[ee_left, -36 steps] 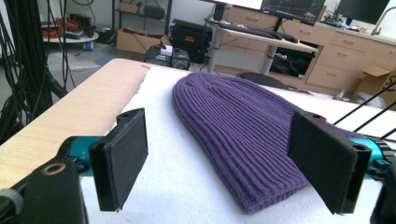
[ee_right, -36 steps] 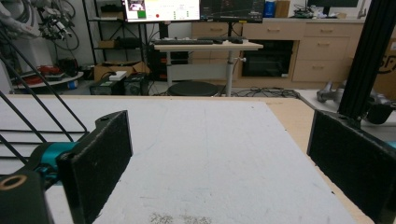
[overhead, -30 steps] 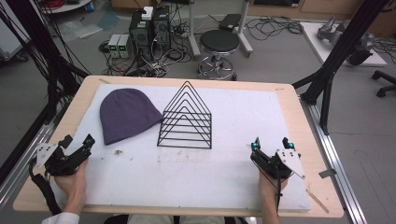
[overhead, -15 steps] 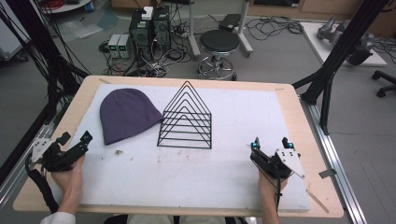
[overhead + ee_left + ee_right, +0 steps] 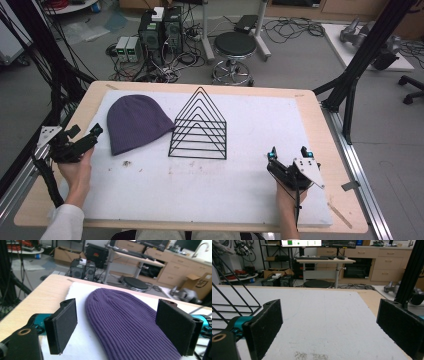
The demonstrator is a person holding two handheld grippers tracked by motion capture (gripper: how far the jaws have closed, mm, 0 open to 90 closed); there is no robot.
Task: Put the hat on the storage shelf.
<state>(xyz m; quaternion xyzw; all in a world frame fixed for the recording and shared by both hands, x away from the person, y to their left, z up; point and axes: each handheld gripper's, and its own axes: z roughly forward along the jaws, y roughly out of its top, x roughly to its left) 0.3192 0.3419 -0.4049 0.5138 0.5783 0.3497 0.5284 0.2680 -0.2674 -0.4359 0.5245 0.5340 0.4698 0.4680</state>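
High view: purple beanie (image 5: 134,123) lies flat on the white mat (image 5: 210,200), touching the black wire rack (image 5: 199,125). Left gripper (image 5: 85,136), jaws spread, faces the beanie; right gripper (image 5: 288,154) rests released near the mat's right edge.

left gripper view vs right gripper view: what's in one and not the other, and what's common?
Left gripper view: the purple beanie lying flat on the mat, framed between the open left gripper.
Right gripper view: part of the black wire rack at the left edge, and bare mat between the open right gripper.
Both: the white mat, the wooden table edge, the round black stool and lab clutter behind.
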